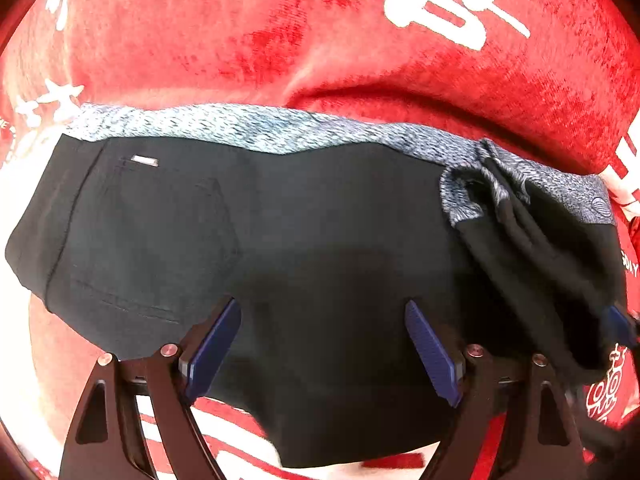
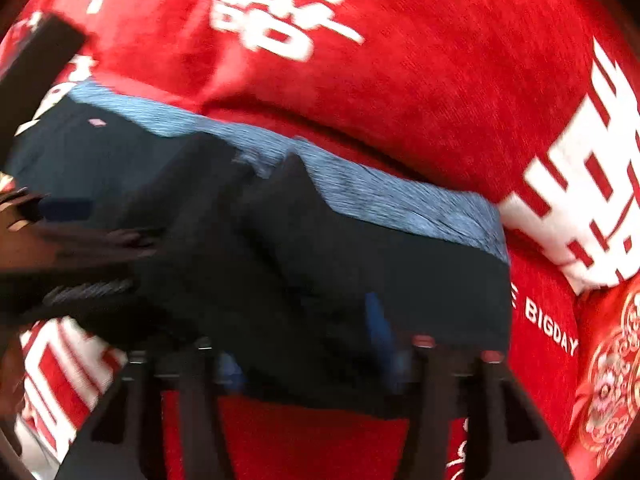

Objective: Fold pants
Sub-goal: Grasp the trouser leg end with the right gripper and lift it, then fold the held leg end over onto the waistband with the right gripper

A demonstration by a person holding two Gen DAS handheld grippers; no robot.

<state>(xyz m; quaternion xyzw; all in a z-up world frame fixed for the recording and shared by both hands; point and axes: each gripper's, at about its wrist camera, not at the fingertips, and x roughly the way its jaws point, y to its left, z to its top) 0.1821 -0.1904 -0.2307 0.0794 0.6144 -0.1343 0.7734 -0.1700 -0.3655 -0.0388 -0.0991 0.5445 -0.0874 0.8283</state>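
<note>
Pants point(image 1: 320, 240), black with a blue-grey heathered waistband point(image 1: 248, 128), folded into a broad bundle on a red cloth point(image 1: 200, 40) printed with white characters. Directly ahead of and beneath both pairs of fingers, the waistband along the far edge beyond the fingertips. Rumpled, bunched folds toward the right of the left fingers; a small metal tag point(image 1: 145, 161) far left beyond them.

Left gripper point(image 1: 322, 346): blue pads point(image 1: 432, 354) spread wide over the dark fabric, nothing pinched between them.

Right gripper point(image 2: 308, 340): picture blurred, blue pads point(image 2: 378, 320) apart, standing against the near edge of the bundle; fabric between them, no pinch to be seen. Left gripper's dark frame at the far left of the right fingers.
</note>
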